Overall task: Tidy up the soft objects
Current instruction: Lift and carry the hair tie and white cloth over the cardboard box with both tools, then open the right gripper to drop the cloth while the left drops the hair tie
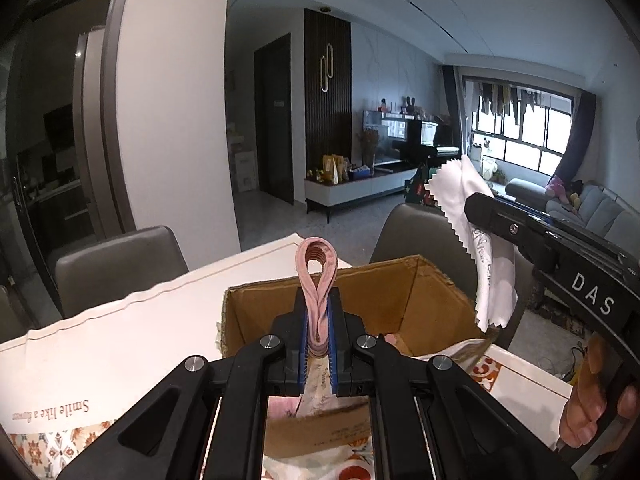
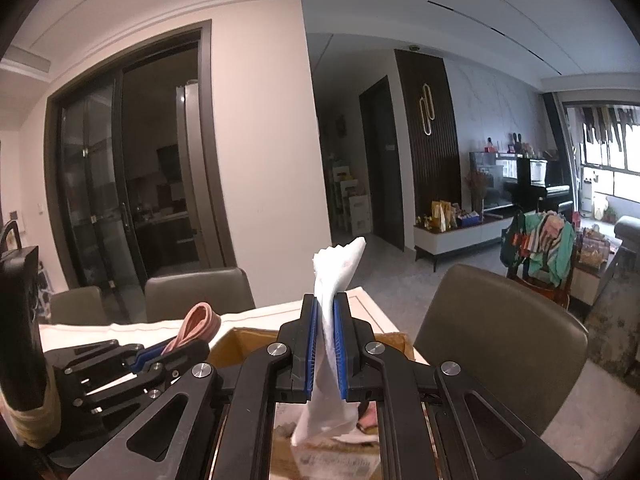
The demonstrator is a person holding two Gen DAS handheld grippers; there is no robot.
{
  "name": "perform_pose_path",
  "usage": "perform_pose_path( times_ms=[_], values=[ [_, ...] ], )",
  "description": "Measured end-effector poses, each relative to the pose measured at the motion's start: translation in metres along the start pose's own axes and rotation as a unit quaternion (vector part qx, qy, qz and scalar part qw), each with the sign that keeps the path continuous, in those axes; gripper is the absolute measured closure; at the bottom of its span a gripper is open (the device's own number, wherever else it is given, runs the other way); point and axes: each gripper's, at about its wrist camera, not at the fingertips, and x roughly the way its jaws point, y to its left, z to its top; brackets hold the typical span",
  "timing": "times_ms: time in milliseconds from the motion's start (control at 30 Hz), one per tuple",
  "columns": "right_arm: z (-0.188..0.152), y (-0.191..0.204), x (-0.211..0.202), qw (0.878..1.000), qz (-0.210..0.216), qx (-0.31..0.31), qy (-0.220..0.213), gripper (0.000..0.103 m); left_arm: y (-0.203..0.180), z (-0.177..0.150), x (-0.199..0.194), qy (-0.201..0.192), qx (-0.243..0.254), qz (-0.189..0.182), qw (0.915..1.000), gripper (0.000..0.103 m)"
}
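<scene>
My left gripper (image 1: 318, 322) is shut on a pink looped band (image 1: 316, 276), whose loop sticks up past the fingertips over an open cardboard box (image 1: 256, 300). In the right wrist view the same pink band (image 2: 200, 324) shows at the left with the left gripper (image 2: 160, 354) below it. My right gripper (image 2: 325, 320) is shut on a white cloth with zigzag edges (image 2: 334, 276); the cloth hangs down between the blue pads above the box (image 2: 240, 344). From the left wrist view the white cloth (image 1: 476, 232) dangles from the right gripper (image 1: 476, 204) at the right.
The box stands on a white table (image 1: 120, 332) covered with a patterned cloth (image 1: 48, 448). Grey chairs (image 1: 116, 264) (image 2: 496, 340) ring the table's far and right sides. A hand (image 1: 592, 412) grips the right tool. Soft items lie inside the box.
</scene>
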Motion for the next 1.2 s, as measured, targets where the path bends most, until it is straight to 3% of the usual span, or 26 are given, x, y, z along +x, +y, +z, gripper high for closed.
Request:
perform_pose_path(
  times_ms=[367, 600, 733, 867, 1133, 1200],
  values=[
    [-0.018, -0.013, 0.057, 0.998, 0.002, 0.003, 0.057, 0.093, 0.007, -0.016, 0.055, 0.055, -0.011, -0.02, 0.9982, 0.093],
    [-0.03, -0.02, 0.079, 0.995, -0.004, 0.001, 0.096, 0.093, 0.006, -0.027, 0.07, 0.077, -0.014, -0.019, 0.9967, 0.093],
    [-0.036, -0.024, 0.083, 0.994, -0.006, 0.006, 0.112, 0.091, 0.006, -0.028, 0.074, 0.083, -0.018, -0.019, 0.9962, 0.077],
    [-0.039, -0.029, 0.089, 0.992, 0.0, 0.016, 0.129, 0.07, 0.006, -0.03, 0.075, 0.084, -0.017, -0.014, 0.9962, 0.076],
    [-0.041, -0.027, 0.082, 0.991, -0.007, 0.012, 0.13, 0.07, 0.005, -0.028, 0.072, 0.083, -0.02, -0.011, 0.9963, 0.058],
    [-0.04, -0.025, 0.081, 0.992, -0.011, 0.011, 0.127, 0.07, 0.006, -0.027, 0.071, 0.082, -0.022, -0.008, 0.9964, 0.058]
  ],
)
